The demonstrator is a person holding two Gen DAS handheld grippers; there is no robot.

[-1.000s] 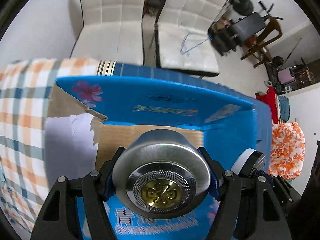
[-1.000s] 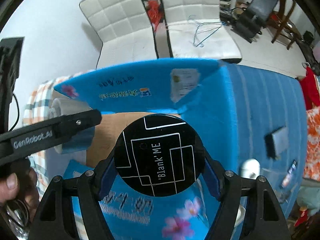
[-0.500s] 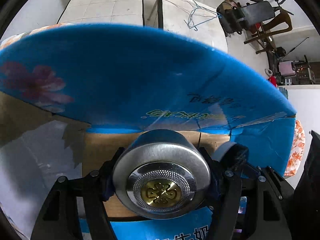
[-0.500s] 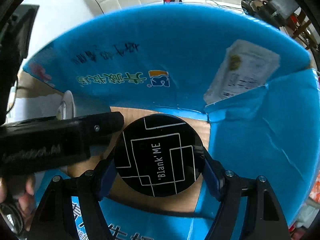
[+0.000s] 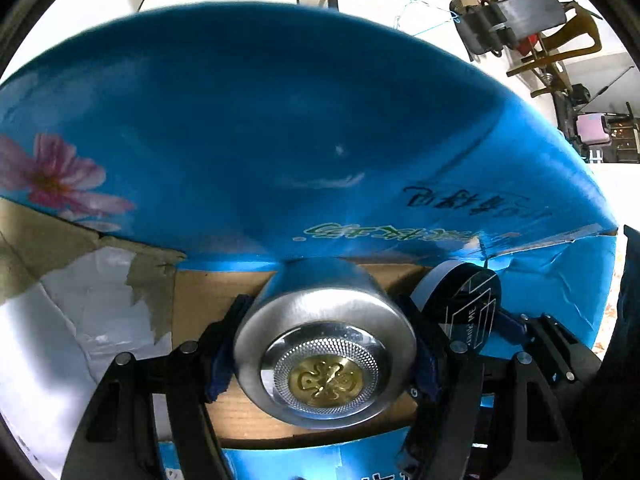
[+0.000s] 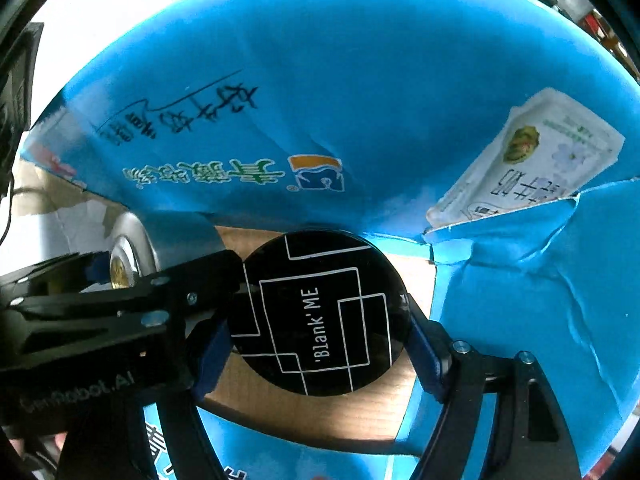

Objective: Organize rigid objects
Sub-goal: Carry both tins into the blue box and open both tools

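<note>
My left gripper (image 5: 324,344) is shut on a silver metal tin (image 5: 324,356) with a gold emblem on its lid, held low inside an open blue cardboard box (image 5: 280,120). My right gripper (image 6: 320,320) is shut on a round black compact (image 6: 320,312) marked "Blank'ME", also inside the box (image 6: 340,80) over its brown floor (image 6: 304,412). Tin and compact sit side by side: the black compact (image 5: 464,308) shows just right of the tin, and the silver tin (image 6: 132,248) with the left gripper (image 6: 120,308) shows at the left of the right wrist view.
The box's tall blue flaps wall off the far side, and one has a white label (image 6: 528,164). A torn brown flap with white lining (image 5: 60,280) lies at the left. Beyond the box are white floor tiles and dark exercise equipment (image 5: 516,20).
Both grippers have gone down and forward into the box with their loads. The box flaps now fill both views, and the two grippers have drawn close together.
</note>
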